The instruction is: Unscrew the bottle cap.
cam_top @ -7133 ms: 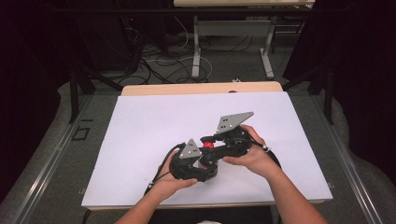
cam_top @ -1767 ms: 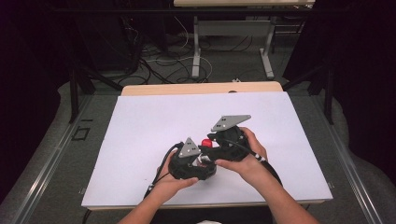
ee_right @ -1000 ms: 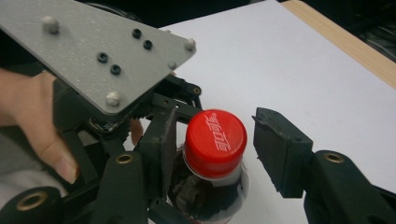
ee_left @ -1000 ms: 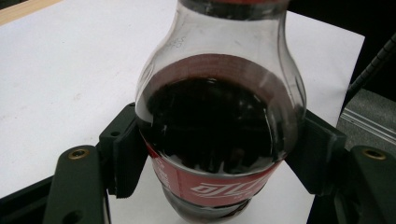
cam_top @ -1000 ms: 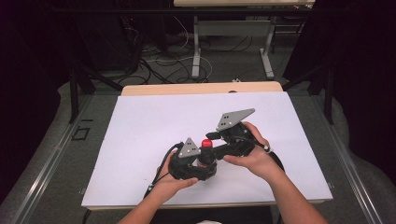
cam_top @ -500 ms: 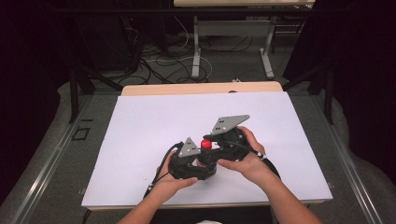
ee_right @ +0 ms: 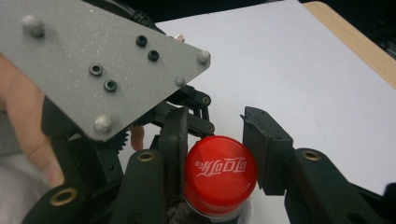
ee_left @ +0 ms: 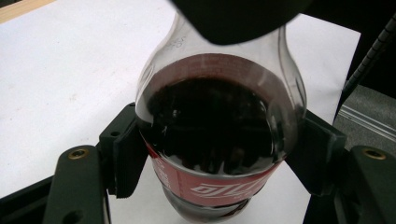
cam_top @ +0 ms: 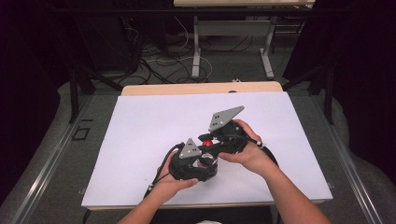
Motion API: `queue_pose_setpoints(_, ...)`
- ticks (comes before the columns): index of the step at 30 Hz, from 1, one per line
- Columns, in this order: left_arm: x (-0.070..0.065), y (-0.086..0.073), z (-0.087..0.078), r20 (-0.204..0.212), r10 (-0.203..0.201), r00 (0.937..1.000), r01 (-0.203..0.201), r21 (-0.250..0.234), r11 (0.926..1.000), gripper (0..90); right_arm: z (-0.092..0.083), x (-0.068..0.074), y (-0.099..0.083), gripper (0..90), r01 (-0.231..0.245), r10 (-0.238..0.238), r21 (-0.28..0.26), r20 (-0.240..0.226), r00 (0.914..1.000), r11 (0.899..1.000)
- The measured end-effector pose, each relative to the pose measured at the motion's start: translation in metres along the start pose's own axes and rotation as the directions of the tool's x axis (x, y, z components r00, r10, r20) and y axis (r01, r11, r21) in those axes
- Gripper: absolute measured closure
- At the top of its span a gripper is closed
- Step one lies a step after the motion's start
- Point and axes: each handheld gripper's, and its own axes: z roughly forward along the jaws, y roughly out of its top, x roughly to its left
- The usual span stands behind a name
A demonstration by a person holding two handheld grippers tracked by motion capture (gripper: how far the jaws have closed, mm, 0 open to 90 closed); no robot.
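A cola bottle (ee_left: 215, 140) with dark drink and a red label stands upright between my left gripper's (ee_left: 219, 154) pads, which press on its two sides. In the high view that left gripper (cam_top: 201, 163) sits low near the table's front, held by the left hand. The bottle's red cap (ee_right: 219, 175) lies between the pads of my right gripper (ee_right: 219, 140), whose jaws have just been closing and now touch it on both sides. From above, the right gripper (cam_top: 208, 142) reaches in from the right onto the red cap (cam_top: 206, 143).
A white sheet (cam_top: 140, 140) covers the table, with a wooden edge (cam_top: 187, 88) at the far side. A black cable (cam_top: 161, 175) trails from the left gripper toward the front edge. Table legs and loose cables lie on the floor beyond.
The right hand has shifted slightly left and its grey plate has tipped over the bottle top. Its jaws have closed on the red cap. The left hand and bottle have stayed put.
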Motion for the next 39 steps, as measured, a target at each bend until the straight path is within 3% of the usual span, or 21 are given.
queue_pose_setpoints(4, 0.000, 0.001, 0.000, 0.006, -0.003, 1.0000, 0.003, -0.006, 1.0000, 30.3, -0.001, -0.003, -0.001, 61.0, 0.011, -0.011, -0.014, -0.012, 0.9999, 1.000)
queue_pose_setpoints(8, 0.002, 0.000, -0.001, 0.000, -0.009, 1.0000, 0.009, 0.000, 1.0000, 30.3, -0.005, 0.004, -0.002, 49.1, 0.011, -0.010, -0.020, 0.065, 0.9978, 1.000)
queue_pose_setpoints(9, 0.003, 0.000, -0.001, -0.003, -0.004, 1.0000, 0.004, 0.007, 1.0000, 30.3, -0.007, 0.008, -0.004, 45.8, -0.017, 0.021, -0.043, 0.100, 0.9948, 0.999)
queue_pose_setpoints(12, 0.003, -0.001, 0.000, -0.009, -0.027, 0.9996, 0.027, 0.003, 0.9996, 30.3, -0.009, 0.011, -0.005, 45.8, -0.020, 0.025, -0.045, 0.118, 0.9927, 0.999)
queue_pose_setpoints(14, 0.004, -0.001, 0.000, -0.010, -0.028, 0.9995, 0.028, 0.004, 0.9996, 30.3, -0.008, 0.016, -0.006, 45.9, -0.055, 0.060, -0.041, 0.143, 0.9879, 0.998)
queue_pose_setpoints(17, 0.004, -0.001, 0.000, -0.008, -0.020, 0.9998, 0.021, 0.014, 0.9997, 30.3, -0.006, 0.022, -0.007, 46.6, -0.062, 0.069, -0.048, 0.149, 0.9864, 0.997)
queue_pose_setpoints(23, 0.002, -0.001, 0.000, -0.014, -0.019, 0.9997, 0.019, 0.010, 0.9998, 30.3, -0.001, 0.022, -0.005, 48.0, -0.053, 0.059, -0.045, 0.153, 0.9865, 0.998)
queue_pose_setpoints(26, 0.002, -0.001, 0.001, -0.011, -0.010, 0.9999, 0.010, 0.005, 0.9999, 30.2, 0.004, 0.019, -0.003, 51.8, -0.026, 0.031, -0.031, 0.155, 0.9875, 0.999)
queue_pose_setpoints(30, 0.001, -0.001, 0.002, -0.001, -0.017, 0.9999, 0.017, 0.005, 0.9998, 30.2, 0.004, 0.012, -0.002, 60.7, -0.034, 0.037, -0.024, 0.123, 0.9917, 0.999)
queue_pose_setpoints(32, 0.002, -0.001, 0.001, -0.005, -0.007, 1.0000, 0.007, 0.006, 1.0000, 30.2, 0.003, 0.010, -0.002, 61.0, -0.032, 0.034, -0.024, 0.109, 0.9935, 0.999)
queue_pose_setpoints(35, 0.001, 0.000, 0.000, 0.002, -0.005, 1.0000, 0.005, -0.001, 1.0000, 30.3, 0.001, 0.004, 0.000, 61.4, 0.007, -0.006, -0.012, 0.051, 0.9987, 1.000)
queue_pose_setpoints(39, 0.001, 0.000, 0.000, 0.005, 0.000, 1.0000, 0.000, 0.001, 1.0000, 30.3, -0.001, -0.004, 0.002, 61.5, 0.079, -0.079, -0.002, -0.020, 0.9967, 0.997)
